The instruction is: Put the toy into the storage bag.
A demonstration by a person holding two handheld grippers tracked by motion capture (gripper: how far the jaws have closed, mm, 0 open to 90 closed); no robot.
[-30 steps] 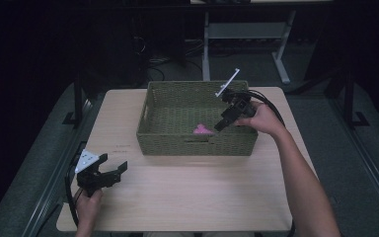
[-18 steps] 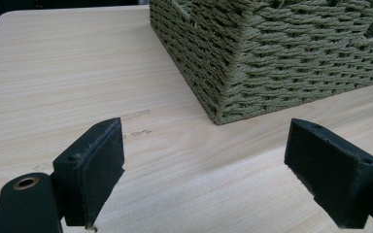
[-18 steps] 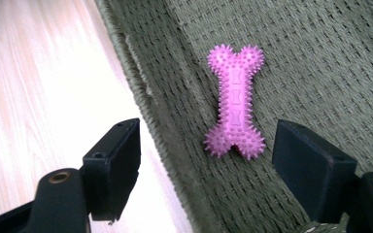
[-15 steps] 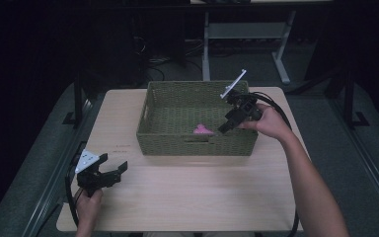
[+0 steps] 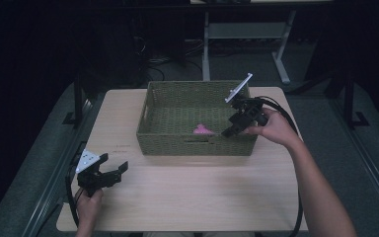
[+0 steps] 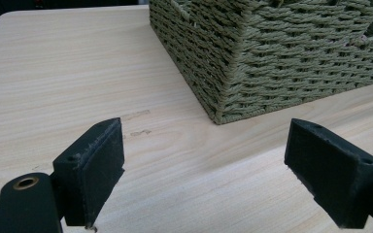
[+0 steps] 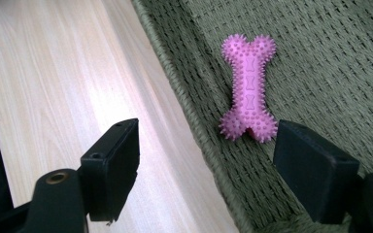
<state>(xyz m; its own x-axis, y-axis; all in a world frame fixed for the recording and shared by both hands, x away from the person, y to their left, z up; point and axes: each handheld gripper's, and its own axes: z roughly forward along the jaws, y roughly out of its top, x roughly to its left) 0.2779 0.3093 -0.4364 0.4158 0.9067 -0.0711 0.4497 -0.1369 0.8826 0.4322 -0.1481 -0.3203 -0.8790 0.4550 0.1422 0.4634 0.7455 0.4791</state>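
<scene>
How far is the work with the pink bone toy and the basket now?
Done: the pink bone toy lies on the floor of the green woven basket. In hand: the right gripper, open and holding nothing, hovers at the basket's near rim. Left: the left gripper rests open on the table, apart from the basket.

Basket (image 5: 192, 143) walls ring the bone toy (image 5: 203, 130) – open from above

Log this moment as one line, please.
toy: in basket | right gripper: open, empty, over basket | left gripper: open, empty, over table
</scene>
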